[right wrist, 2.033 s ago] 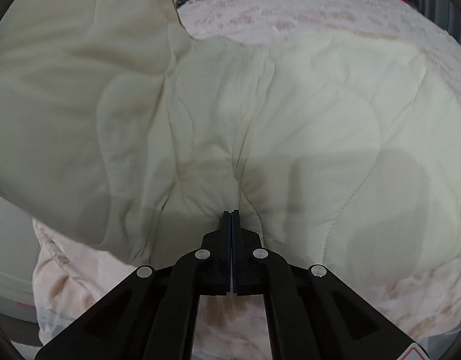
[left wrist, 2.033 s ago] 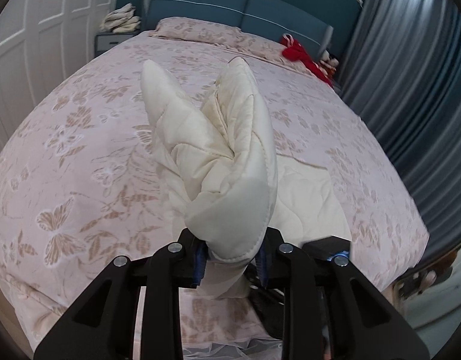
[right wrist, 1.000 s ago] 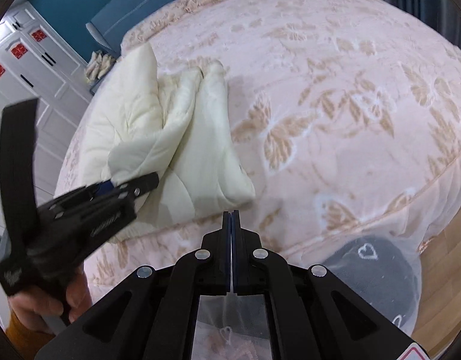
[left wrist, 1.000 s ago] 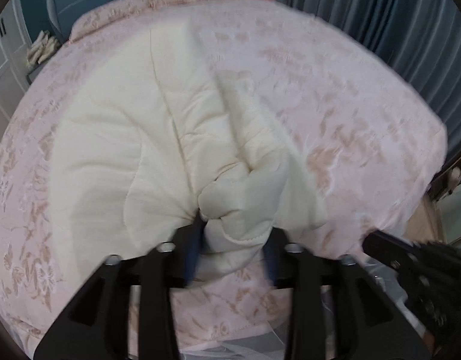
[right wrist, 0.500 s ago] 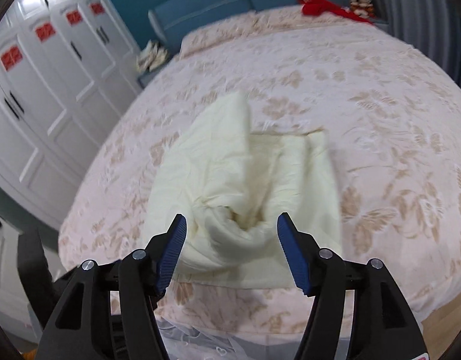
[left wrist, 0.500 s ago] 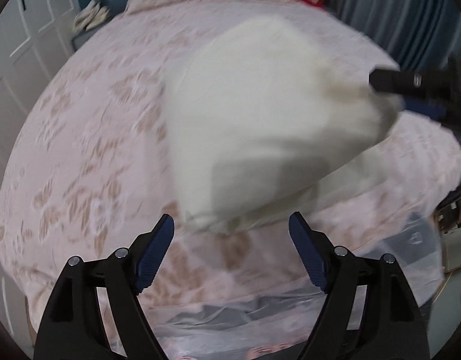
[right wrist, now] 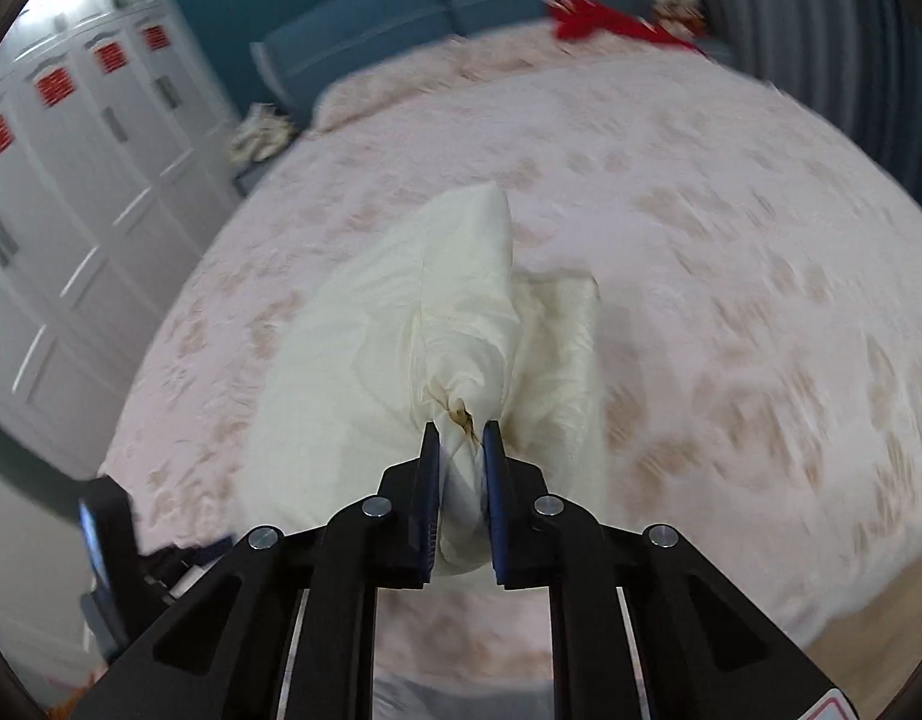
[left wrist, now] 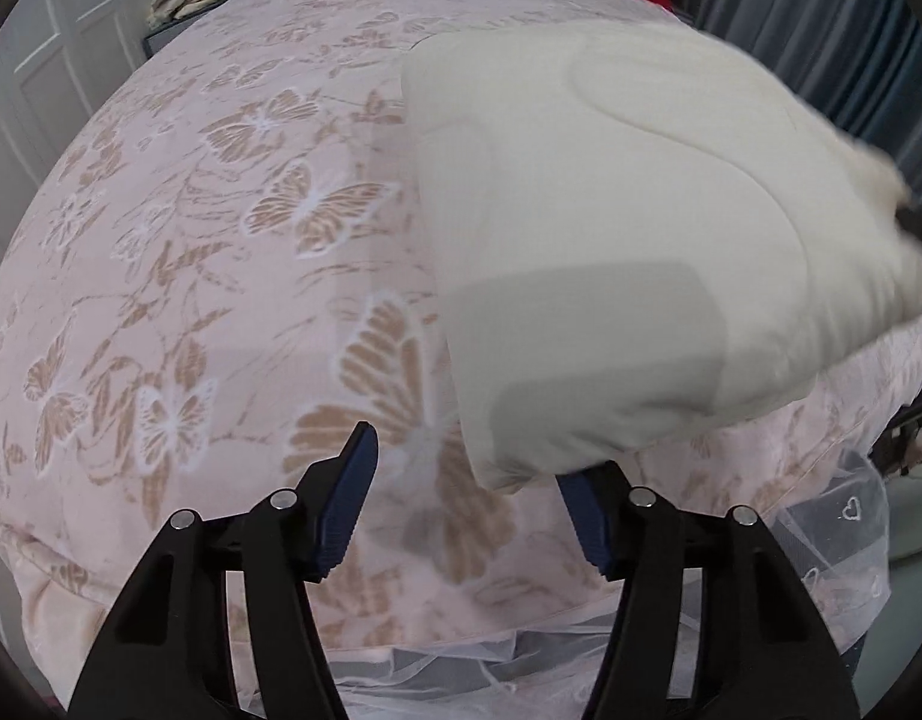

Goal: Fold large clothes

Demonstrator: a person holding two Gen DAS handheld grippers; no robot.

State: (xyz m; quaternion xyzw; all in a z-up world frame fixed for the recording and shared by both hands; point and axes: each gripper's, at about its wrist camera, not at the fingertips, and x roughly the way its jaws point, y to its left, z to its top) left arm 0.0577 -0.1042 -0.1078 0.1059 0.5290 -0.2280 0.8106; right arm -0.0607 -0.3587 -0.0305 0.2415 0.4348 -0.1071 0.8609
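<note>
A home bedroom: a wide bed (right wrist: 731, 228) under a pink butterfly bedspread, blue headboard (right wrist: 437, 6) behind it, white wardrobe (right wrist: 71, 168) beside it.

Open pink bedspread (left wrist: 179, 276) left of the cream quilted garment (left wrist: 611, 228); wardrobe (right wrist: 59, 192) beyond the bed's left edge.

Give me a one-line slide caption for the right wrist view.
Right gripper clamps a bunched edge of the cream quilted garment, lifting it over the pink butterfly-print bedspread.

Pink butterfly-print bed (left wrist: 179, 276); blue headboard (right wrist: 461, 6); white wardrobe (right wrist: 71, 180) left; grey curtains (left wrist: 821, 18) right.
</note>
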